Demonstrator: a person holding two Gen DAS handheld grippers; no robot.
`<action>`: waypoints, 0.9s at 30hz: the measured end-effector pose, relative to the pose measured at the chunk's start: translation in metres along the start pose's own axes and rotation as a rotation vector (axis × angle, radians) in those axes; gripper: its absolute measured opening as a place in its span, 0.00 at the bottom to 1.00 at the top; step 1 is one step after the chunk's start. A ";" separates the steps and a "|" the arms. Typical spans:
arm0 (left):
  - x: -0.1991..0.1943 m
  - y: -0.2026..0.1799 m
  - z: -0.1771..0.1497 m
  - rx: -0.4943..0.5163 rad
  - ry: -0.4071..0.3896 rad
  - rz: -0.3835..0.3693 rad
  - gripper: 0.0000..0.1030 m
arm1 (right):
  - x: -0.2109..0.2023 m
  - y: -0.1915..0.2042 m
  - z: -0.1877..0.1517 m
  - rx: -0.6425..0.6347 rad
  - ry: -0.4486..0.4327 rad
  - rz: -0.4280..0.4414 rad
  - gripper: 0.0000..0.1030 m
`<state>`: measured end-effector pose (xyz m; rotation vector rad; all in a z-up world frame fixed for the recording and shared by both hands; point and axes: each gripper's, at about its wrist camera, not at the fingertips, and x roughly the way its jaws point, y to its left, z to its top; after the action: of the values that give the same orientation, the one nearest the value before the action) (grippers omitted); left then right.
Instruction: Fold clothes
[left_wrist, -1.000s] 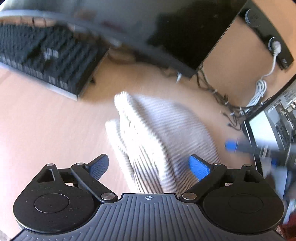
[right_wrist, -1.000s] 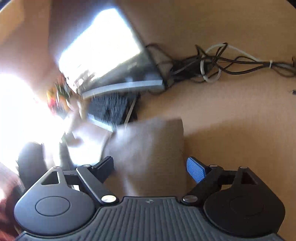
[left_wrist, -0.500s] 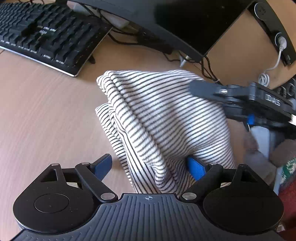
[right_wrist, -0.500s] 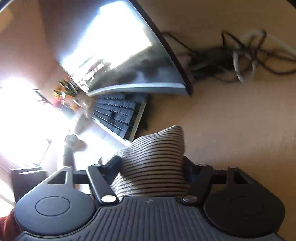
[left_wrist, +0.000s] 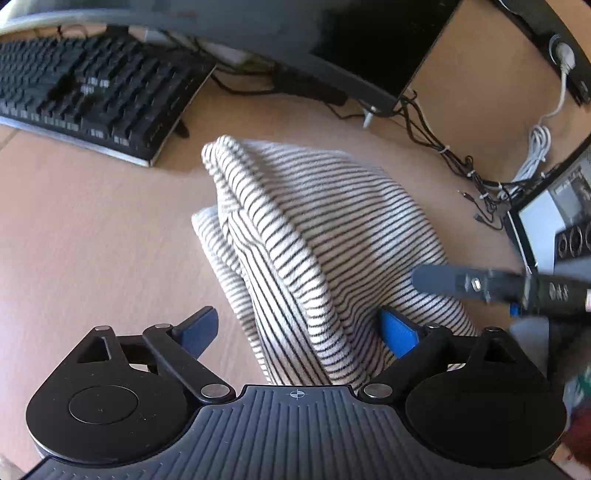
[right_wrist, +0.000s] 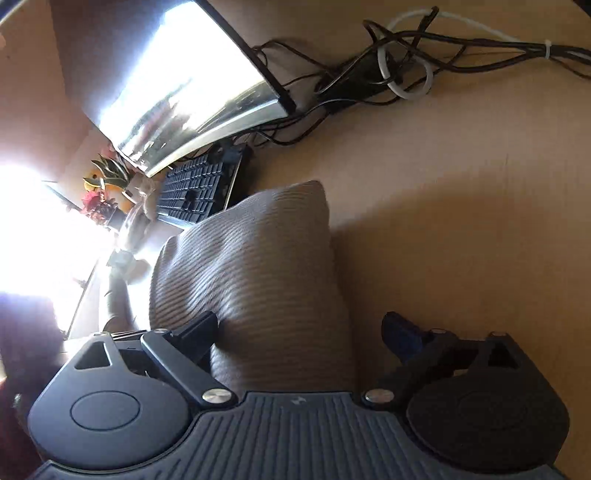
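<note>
Wooden desk (left_wrist: 92, 229), keyboard (left_wrist: 92, 92), monitor (left_wrist: 295, 37), cables (right_wrist: 388, 74); striped garment (left_wrist: 314, 229) between both hand-held grippers' spread fingers

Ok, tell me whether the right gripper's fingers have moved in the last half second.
Yes. The right gripper opened: its fingers now stand apart beside the striped garment, no longer pinching it.

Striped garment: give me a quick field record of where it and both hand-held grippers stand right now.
garment: striped garment, bunched in folded layers on the wooden desk
left hand-held gripper: open, fingers either side of the garment's near end
right hand-held gripper: open, the cloth lies between its fingers
right gripper seen from left view: blurred, at the garment's right edge
behind garment: keyboard, monitor
right of garment: cable bundle
fold state: several layers visible; neatness cannot be judged
</note>
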<state>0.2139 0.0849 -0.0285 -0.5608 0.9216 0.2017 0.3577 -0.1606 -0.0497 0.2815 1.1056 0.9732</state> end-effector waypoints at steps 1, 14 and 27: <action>0.000 0.002 -0.002 -0.023 0.004 -0.016 0.94 | 0.000 0.002 -0.003 -0.005 0.004 0.007 0.93; -0.029 0.061 0.005 -0.108 -0.067 0.013 0.77 | 0.057 0.062 0.010 -0.117 0.074 0.051 0.81; -0.022 0.101 0.043 -0.062 -0.095 -0.104 0.79 | 0.088 0.085 0.039 -0.045 0.021 0.025 0.77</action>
<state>0.1903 0.1940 -0.0276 -0.6495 0.7945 0.1625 0.3563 -0.0330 -0.0329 0.2498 1.1001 1.0239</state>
